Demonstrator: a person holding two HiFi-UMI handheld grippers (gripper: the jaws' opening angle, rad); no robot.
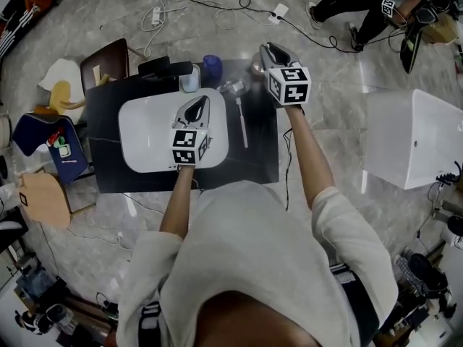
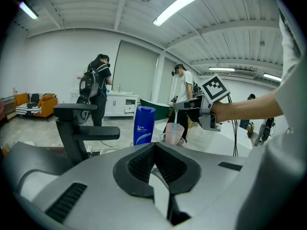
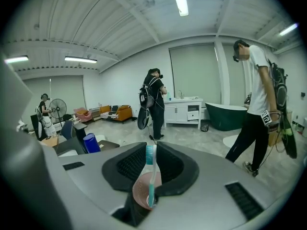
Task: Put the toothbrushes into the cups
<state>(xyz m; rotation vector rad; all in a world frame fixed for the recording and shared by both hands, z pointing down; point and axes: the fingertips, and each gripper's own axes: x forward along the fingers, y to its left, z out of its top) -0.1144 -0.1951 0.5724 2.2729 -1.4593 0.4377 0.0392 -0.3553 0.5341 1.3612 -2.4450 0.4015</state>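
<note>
Two toothbrushes were in play. The teal-and-white toothbrush (image 3: pixel 151 176) stood nearly upright, bristle end up, with its lower handle already inside the mouth of the pink cup (image 3: pixel 141 190) near the far right corner of the counter (image 1: pixel 260 157). The right gripper (image 3: pixel 149 153) was clamped on it just below the head, with the ribbed pads pressing on both sides.

By appearance, this item was light, rigid plastic with slight flex at the neck and a smooth surface, so it was likely to pivot between the pads if gripped off-centre. The cup also looked light and prone to tipping, so a side load from the handle against its rim was to be avoided. A straight vertical drop was the safer release.

The second toothbrush (image 1: pixel 241 121), a pale one, lay flat on the counter between the right rim of the white basin (image 1: pixel 145 136) and the counter's right edge. Its low, thin profile suggested pinching it across the handle at mid-length, where it would balance.

The left gripper (image 2: pixel 154 150) hung over the basin with its jaws together and nothing between them. A blue bottle (image 2: pixel 144 124) and a black faucet (image 2: pixel 76 123) stood along the far edge.
</note>
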